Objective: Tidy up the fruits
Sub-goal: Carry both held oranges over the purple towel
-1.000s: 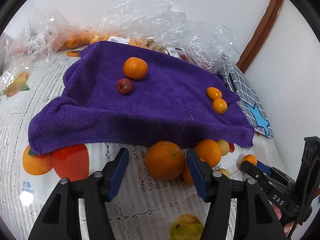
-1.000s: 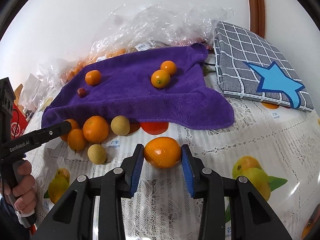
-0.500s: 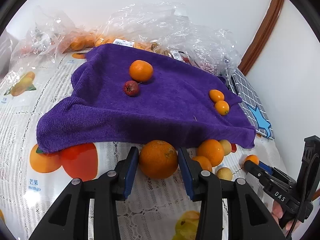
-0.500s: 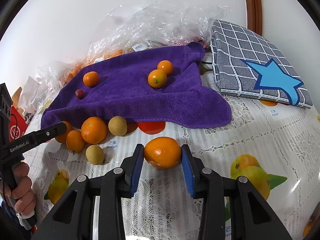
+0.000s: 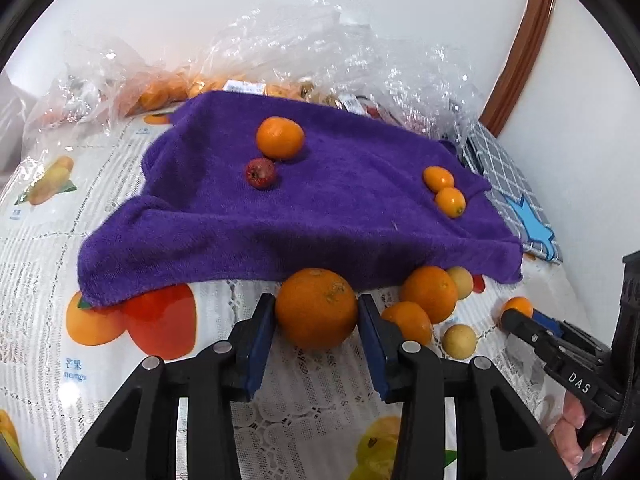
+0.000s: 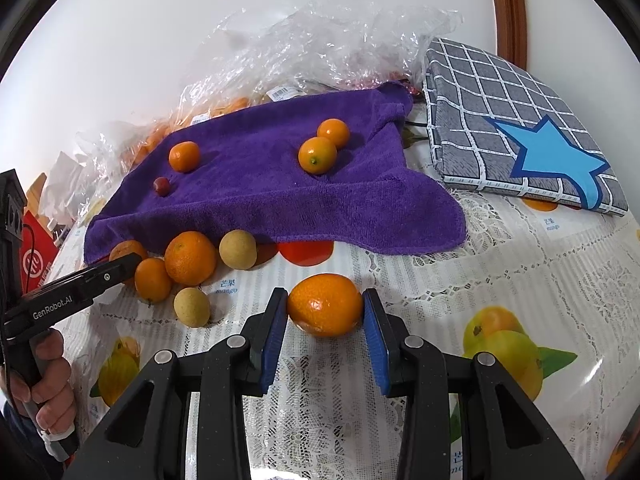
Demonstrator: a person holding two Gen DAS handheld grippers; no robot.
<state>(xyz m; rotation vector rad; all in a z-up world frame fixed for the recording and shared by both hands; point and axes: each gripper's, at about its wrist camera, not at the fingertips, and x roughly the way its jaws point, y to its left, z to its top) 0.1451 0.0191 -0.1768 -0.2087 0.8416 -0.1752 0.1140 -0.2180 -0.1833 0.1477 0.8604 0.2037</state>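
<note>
step: grasping fruit | left gripper (image 5: 316,316) just closed, clamped on large orange (image 5: 316,308) | right gripper (image 6: 325,312) clamps small orange (image 6: 325,305) | next: lift both onto purple towel (image 5: 320,208), upper centre

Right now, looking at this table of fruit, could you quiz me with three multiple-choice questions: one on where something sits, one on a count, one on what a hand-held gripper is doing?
1. Where does the small red fruit lie?
A. on the purple towel
B. on the checked cushion
C. inside the plastic bags

2. How many orange-coloured fruits rest on the towel?
A. one
B. three
C. five

3. What is the left hand-held gripper doing?
A. hanging open, nothing between its jaws
B. gripping the towel
C. clamping a large orange

Answers:
1 A: it sits on the towel beside a tangerine.
2 B: the tangerine plus two kumquats.
3 C: both blue pads press the orange's sides.
</note>
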